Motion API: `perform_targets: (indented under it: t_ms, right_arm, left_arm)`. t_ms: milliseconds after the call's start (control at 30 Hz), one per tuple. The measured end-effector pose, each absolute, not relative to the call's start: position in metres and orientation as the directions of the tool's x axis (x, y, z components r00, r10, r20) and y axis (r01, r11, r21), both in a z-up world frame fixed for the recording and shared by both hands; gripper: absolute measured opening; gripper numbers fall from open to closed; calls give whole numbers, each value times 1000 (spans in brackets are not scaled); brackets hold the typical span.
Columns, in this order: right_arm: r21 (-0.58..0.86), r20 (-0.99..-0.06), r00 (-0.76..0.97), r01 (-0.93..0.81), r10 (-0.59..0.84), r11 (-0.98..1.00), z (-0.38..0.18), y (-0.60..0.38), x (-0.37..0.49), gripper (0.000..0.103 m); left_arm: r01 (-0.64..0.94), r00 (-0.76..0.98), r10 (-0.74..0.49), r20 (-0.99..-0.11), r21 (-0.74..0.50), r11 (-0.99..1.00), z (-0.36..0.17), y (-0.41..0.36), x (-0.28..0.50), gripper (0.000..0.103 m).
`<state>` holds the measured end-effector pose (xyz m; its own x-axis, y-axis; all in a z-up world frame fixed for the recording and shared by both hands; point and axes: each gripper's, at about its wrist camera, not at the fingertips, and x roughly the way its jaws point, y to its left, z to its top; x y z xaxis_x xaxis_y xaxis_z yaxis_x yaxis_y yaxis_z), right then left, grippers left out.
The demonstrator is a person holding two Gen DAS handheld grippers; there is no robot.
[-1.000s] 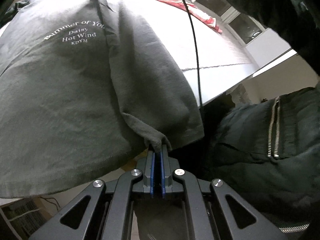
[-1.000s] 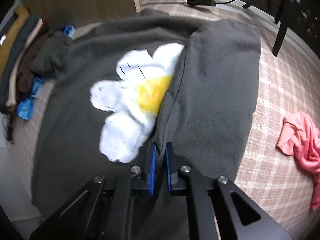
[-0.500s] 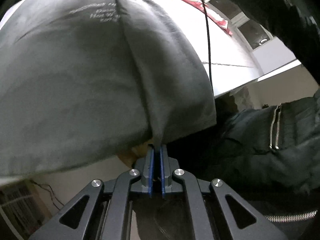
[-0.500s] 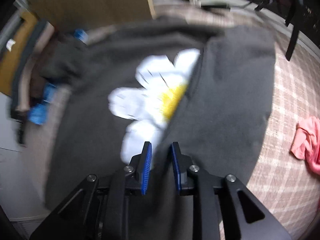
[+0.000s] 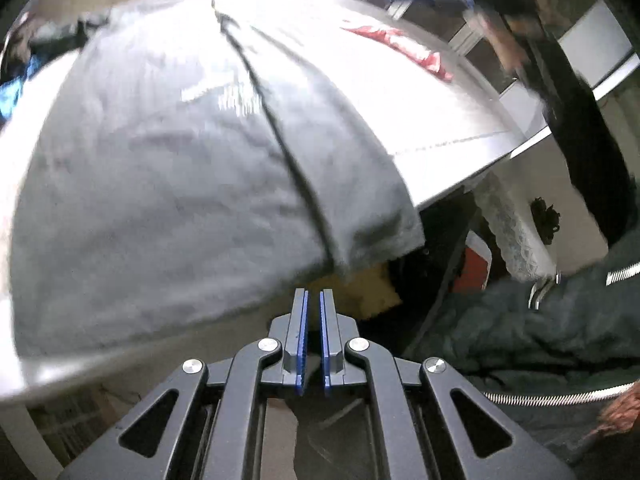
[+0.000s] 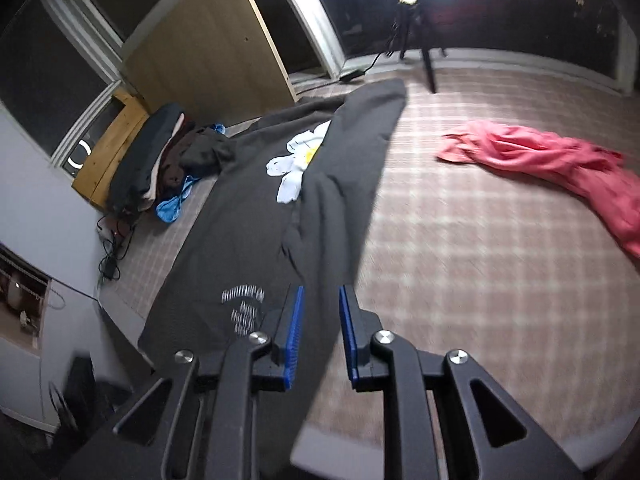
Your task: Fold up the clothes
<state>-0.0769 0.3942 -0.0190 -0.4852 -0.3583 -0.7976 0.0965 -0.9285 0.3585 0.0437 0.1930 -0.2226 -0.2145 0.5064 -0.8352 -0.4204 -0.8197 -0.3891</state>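
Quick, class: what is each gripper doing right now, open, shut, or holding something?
Left gripper: open by a narrow gap, holding nothing; the grey shirt lies just ahead of it.
Right gripper: open wide, empty, above the shirt.

The shirt (image 6: 248,216) was dark grey, with a white and yellow flower (image 6: 296,164). The tablecloth (image 6: 480,240) was pink-and-white checked. A pink garment (image 6: 560,160) lay there.

Left tool (image 5: 313,300): blue-padded fingers (image 5: 301,336) nearly closed, narrow gap between them, nothing clamped, tips clear of cloth. Right tool (image 6: 321,300): fingers (image 6: 293,332) spread wide, empty, hanging above, pointing forward and down. Person's dark sleeve (image 5: 560,92) visible upper right in left wrist view.
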Motion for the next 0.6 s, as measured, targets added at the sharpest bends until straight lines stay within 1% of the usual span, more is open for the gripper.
perform_targets:
  t_ms: [33, 133, 233, 333, 467, 600]
  right_arm:
    - [349, -792, -503, 93, -346, -933, -14, 395, -66, 19]
    - [306, -774, -556, 89, -302, -948, 10, 394, -30, 21]
    - [284, -754, -592, 96, -284, -954, 15, 382, -1, 21]
    - [294, -773, -554, 120, -310, -948, -13, 352, 10, 21]
    - [222, -851, -449, 163, -273, -961, -71, 303, 8, 21]
    - [205, -909, -324, 198, -261, -959, -131, 263, 3, 21]
  left_arm:
    - [-423, -233, 517, -824, -393, -817, -215, 189, 41, 4]
    - [-394, -316, 524, -791, -393, -831, -195, 162, 41, 14]
    - [-322, -382, 490, -784, -385, -865, -189, 130, 50, 15]
    - [-226, -428, 425, -798, -361, -905, -197, 94, 72, 18]
    - [-106, -446, 379, -811, -372, -922, -217, 55, 98, 18]
    - [-24, -446, 323, -835, -349, -937, -234, 25, 112, 18]
